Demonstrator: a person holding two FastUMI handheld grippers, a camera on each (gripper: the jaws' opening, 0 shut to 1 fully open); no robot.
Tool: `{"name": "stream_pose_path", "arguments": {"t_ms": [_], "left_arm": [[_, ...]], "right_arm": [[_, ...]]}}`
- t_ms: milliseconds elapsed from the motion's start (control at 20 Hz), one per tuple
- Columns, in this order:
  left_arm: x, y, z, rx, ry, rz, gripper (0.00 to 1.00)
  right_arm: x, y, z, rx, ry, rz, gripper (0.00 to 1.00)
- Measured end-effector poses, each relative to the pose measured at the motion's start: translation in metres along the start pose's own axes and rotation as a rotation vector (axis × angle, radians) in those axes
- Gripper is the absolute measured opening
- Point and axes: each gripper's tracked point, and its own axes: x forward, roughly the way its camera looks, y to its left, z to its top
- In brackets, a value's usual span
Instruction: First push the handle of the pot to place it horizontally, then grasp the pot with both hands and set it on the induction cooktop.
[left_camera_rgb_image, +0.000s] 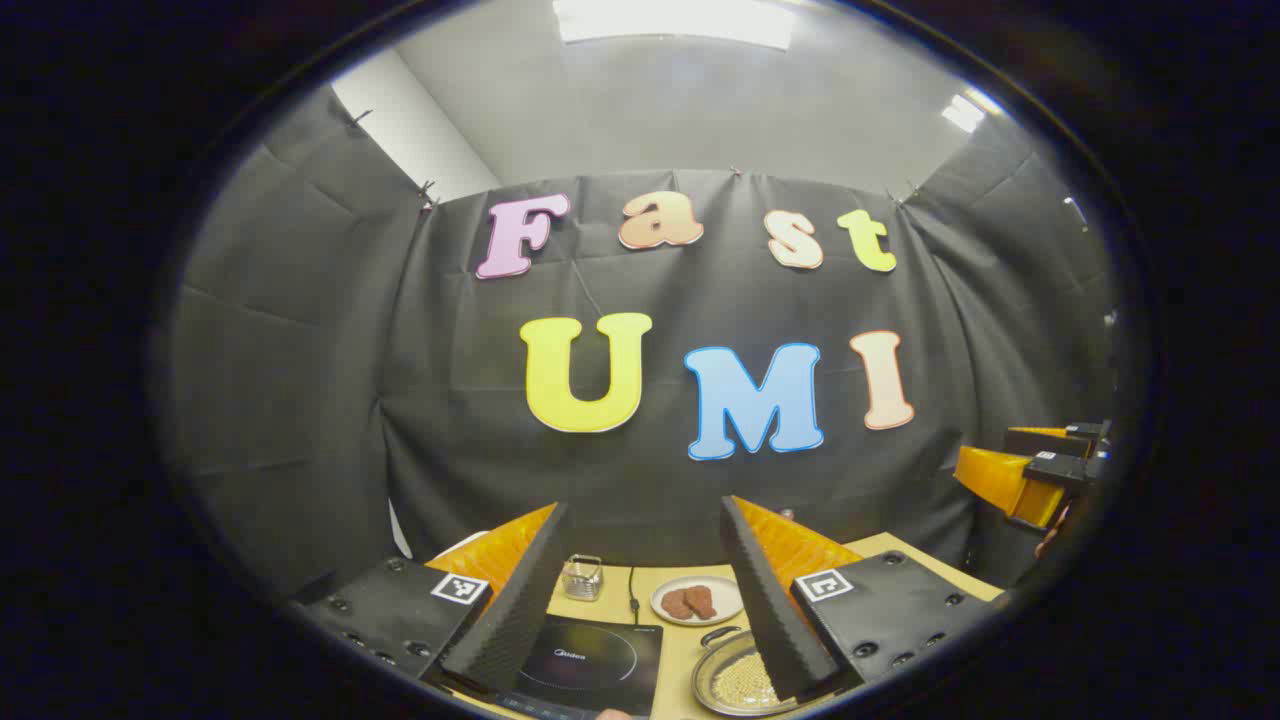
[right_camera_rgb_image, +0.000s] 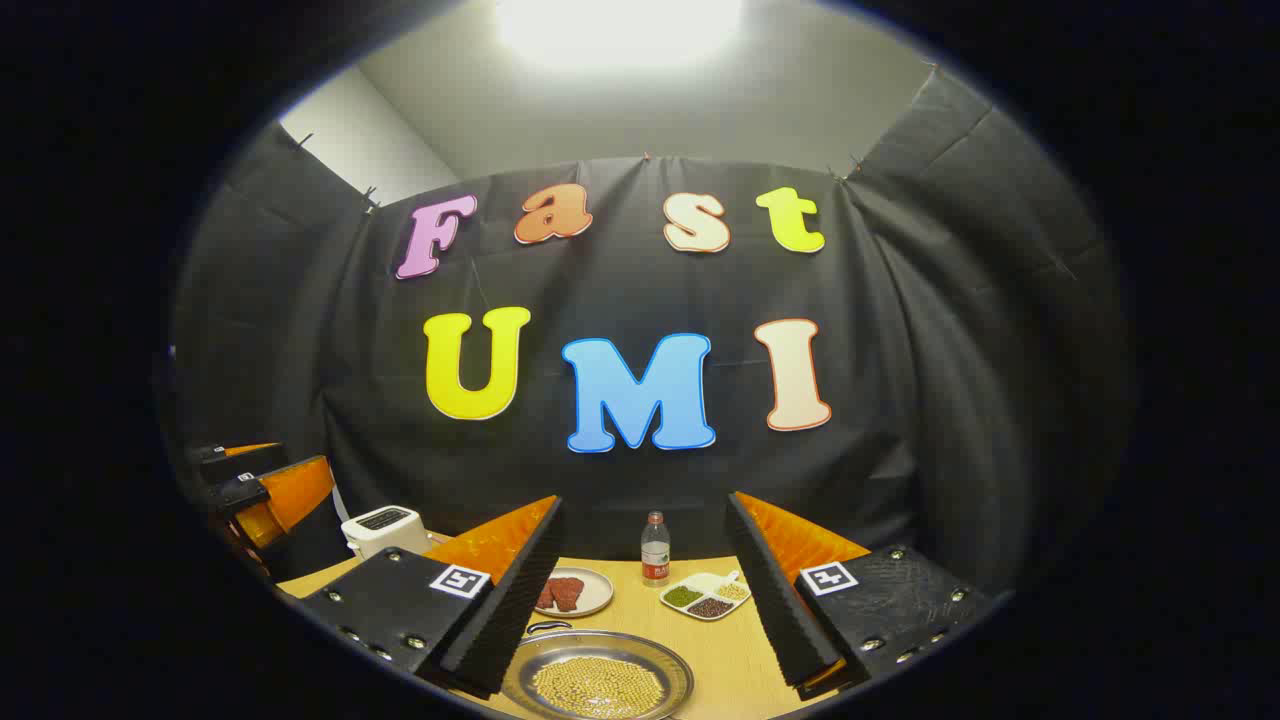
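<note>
In the left gripper view, the left gripper (left_camera_rgb_image: 640, 590) hangs above the near edge of the worktop (left_camera_rgb_image: 690, 645) with its fingers (left_camera_rgb_image: 515, 610) spread wide and nothing between them. Below and between them lies the black induction cooktop (left_camera_rgb_image: 590, 660), flat on the worktop. Just to its right sits the pot (left_camera_rgb_image: 735, 685), a shallow metal pan holding pale yellow grains; the right-hand finger covers part of its rim. A dark handle (left_camera_rgb_image: 718, 634) curves along the pot's far edge, though at this size I cannot tell exactly how it lies. Farther back stand a small wire basket (left_camera_rgb_image: 582, 577) and a plate of brown meat pieces (left_camera_rgb_image: 697, 600), with a black cord (left_camera_rgb_image: 633, 595) running between them. The other gripper (left_camera_rgb_image: 1030, 470) shows at the right edge, held higher up and well apart.

In the right gripper view, the right gripper (right_camera_rgb_image: 645, 590) hovers over the worktop (right_camera_rgb_image: 730, 650), its fingers (right_camera_rgb_image: 770, 590) also wide apart and empty. The pot (right_camera_rgb_image: 600, 685) sits directly below and between them, its grains plainly visible, the handle (right_camera_rgb_image: 545, 628) at its far left rim. Behind it are the plate of meat (right_camera_rgb_image: 570, 592), a small bottle (right_camera_rgb_image: 655, 550) and a divided dish (right_camera_rgb_image: 707, 597) of green, dark and yellow grains. A white toaster (right_camera_rgb_image: 385, 528) stands at the far left, near the left gripper (right_camera_rgb_image: 255, 495).
</note>
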Motion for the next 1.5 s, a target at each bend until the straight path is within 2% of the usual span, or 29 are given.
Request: {"name": "stream_pose_path", "arguments": {"t_ms": [300,900,1200,1500], "left_arm": [[0.017,0.007,0.002,-0.019,-0.001,-0.04,0.95],[0.022,0.012,-0.005,-0.03,0.02,-0.061,0.95],[0.02,0.011,-0.016,-0.025,0.048,-0.072,0.96],[0.018,0.013,-0.028,-0.019,0.083,-0.077,0.96]], "right_arm": [[0.004,0.005,0.005,-0.022,-0.009,-0.04,0.97],[0.006,0.013,-0.014,-0.043,0.048,-0.026,0.97],[0.0,0.019,-0.066,-0.068,0.186,0.022,0.97],[-0.02,0.026,-0.153,-0.076,0.441,0.115,0.95]]}}
